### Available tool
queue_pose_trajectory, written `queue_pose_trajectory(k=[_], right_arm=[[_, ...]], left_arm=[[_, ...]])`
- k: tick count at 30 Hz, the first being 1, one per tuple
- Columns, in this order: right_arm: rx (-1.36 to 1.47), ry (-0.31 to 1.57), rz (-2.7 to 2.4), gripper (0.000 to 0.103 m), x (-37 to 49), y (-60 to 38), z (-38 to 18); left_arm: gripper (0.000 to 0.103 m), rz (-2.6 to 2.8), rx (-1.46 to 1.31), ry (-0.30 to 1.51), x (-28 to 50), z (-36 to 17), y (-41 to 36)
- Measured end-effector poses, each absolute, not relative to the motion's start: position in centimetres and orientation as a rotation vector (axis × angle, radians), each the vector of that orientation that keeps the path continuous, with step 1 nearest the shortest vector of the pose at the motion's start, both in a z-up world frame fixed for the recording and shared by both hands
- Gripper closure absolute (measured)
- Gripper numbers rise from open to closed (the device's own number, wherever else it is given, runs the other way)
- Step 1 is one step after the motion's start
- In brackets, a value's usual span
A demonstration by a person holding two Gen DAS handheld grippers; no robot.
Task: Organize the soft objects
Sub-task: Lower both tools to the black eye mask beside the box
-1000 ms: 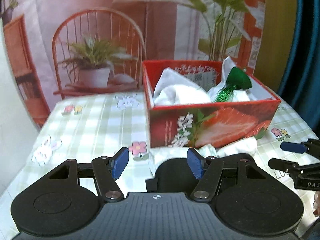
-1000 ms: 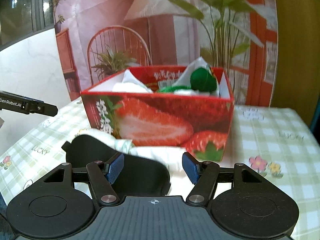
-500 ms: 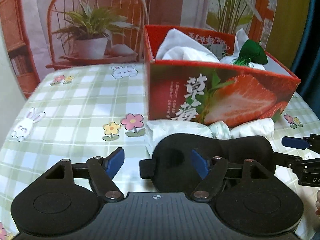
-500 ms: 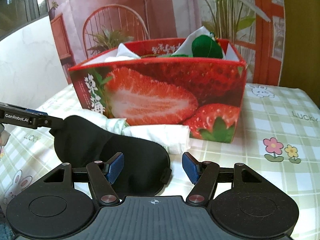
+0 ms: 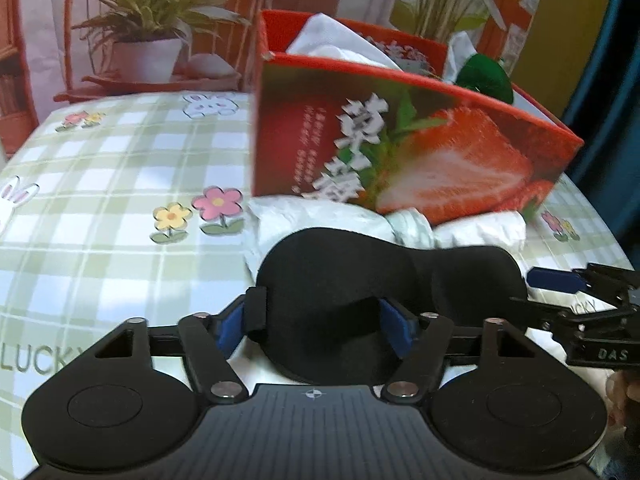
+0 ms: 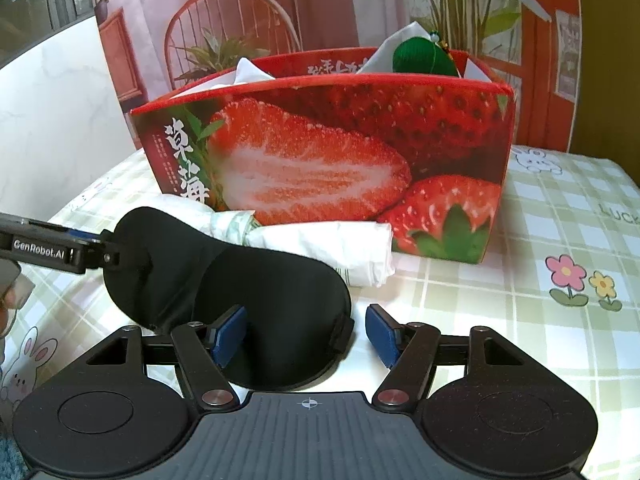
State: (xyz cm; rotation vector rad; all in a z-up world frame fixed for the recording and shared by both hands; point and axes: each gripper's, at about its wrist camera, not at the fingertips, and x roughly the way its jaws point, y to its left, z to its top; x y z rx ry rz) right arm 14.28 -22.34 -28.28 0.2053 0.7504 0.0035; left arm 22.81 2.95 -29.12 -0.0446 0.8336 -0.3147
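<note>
A black padded sleep mask (image 5: 360,280) with two domed eye cups lies on a green-and-white checked tablecloth (image 5: 100,208) printed with flowers and rabbits, just in front of a red cardboard box (image 6: 360,152) with glossy strawberry pictures. The left gripper (image 5: 312,326) has one end of the mask, with its strap tab, between its blue pads; its jaws are closing, though whether the pads press the fabric yet is hard to tell. The right gripper (image 6: 306,334) stands open around the mask's other end, one pad hidden against the black foam, the other clear of it. A rolled white wrapper or cloth (image 6: 320,248), crinkled and tied at the middle, lies between mask and box, partly covered by the mask. Inside the box, only the tops of white fabric (image 5: 332,44) and a green knitted ball (image 6: 424,60) show. The left view is blurred around the box lettering.
</note>
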Motion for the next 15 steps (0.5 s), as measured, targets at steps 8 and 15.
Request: queue_pose_trajectory(k=[8,15], right_arm=[[0.249,0.773,0.007,0.039,14.2,-22.8,-29.0],[0.246,0.773,-0.001,0.036,14.2,-22.7,-29.0]], left_arm=[[0.046,-0.333,-0.055,0.859,22.0,-30.0,2.7],[0.046,-0.332,-0.035,0.856,21.4,-30.0,2.4]])
